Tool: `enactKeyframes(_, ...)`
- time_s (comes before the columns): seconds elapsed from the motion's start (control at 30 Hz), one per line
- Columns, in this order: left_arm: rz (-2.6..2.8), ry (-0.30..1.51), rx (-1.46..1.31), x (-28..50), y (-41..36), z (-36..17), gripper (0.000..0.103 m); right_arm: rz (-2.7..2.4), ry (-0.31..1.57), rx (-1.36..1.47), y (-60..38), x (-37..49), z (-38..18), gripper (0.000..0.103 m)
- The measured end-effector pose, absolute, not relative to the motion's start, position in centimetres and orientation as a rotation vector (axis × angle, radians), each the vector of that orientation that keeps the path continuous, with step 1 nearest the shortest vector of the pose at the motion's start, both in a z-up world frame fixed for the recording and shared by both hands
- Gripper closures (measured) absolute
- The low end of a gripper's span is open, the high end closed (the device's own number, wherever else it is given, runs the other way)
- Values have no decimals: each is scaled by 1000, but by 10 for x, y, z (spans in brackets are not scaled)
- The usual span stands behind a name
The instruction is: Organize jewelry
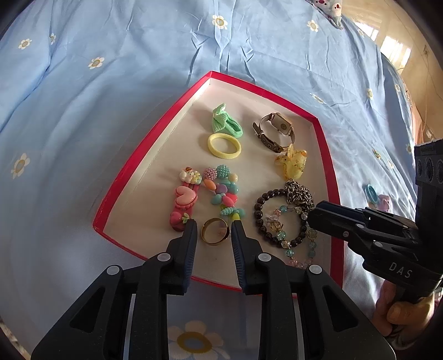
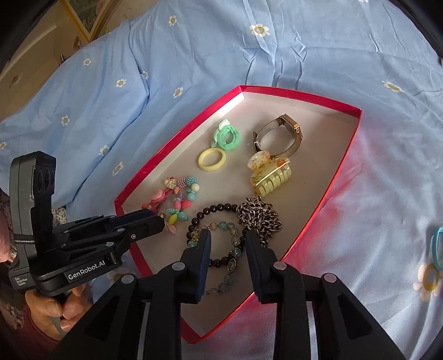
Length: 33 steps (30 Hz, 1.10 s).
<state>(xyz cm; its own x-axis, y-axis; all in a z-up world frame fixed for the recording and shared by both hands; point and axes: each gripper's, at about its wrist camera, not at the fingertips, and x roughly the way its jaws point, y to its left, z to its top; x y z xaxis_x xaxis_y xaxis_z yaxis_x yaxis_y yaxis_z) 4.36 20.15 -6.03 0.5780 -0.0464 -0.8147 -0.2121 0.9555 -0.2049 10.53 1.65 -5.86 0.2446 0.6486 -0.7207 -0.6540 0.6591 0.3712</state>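
Your left gripper (image 1: pixel 213 225) hovers low-centre in its view, jaws apart around the gold ring (image 1: pixel 215 231), pads not pressing it. Your right gripper (image 2: pixel 227 235) sits low-centre too, jaws apart over the dark bead bracelet (image 2: pixel 213 235), gripping nothing. Everything lies in the red box (image 2: pixel 343 163) on the blue floral bedspread (image 1: pixel 83 97), with the silver chain (image 2: pixel 259 216) just beside the bracelet.

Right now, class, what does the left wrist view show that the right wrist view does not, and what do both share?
Only the left wrist view shows the gold ring between the left gripper fingers, which stand apart from it.

Only the right wrist view shows the picture frame beyond the bed.

Both show the red box, watch, yellow hair tie, green hair tie, dark bead bracelet and chain.
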Motion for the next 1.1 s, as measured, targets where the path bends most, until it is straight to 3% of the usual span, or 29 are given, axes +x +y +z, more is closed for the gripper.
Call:
enactKeyframes(0.07,104,946,-297,42,202,-59,71,890,974,1,15,104,-56,73)
enactKeyframes(0.17,106,939,-301,40,202,-57,67,885,957,12,11,103,-51,61)
enactKeyframes(0.4,122,908,-319,27,199,-46,52,866,928,40,-5,102,-40,61)
enactKeyframes(0.5,136,884,-332,15,199,-39,34,863,915,58,-13,100,-36,59)
enactKeyframes(0.57,172,867,-338,6,200,-34,14,864,908,67,-17,98,-33,59)
enactKeyframes(0.63,198,838,-366,-6,203,-29,12,871,900,83,-22,95,-32,56)
enactKeyframes(0.77,218,816,-439,-22,211,-29,12,886,874,121,-30,86,-30,40)
enactKeyframes(1.1,245,825,-477,-41,214,-34,12,898,866,157,-39,70,-35,36)
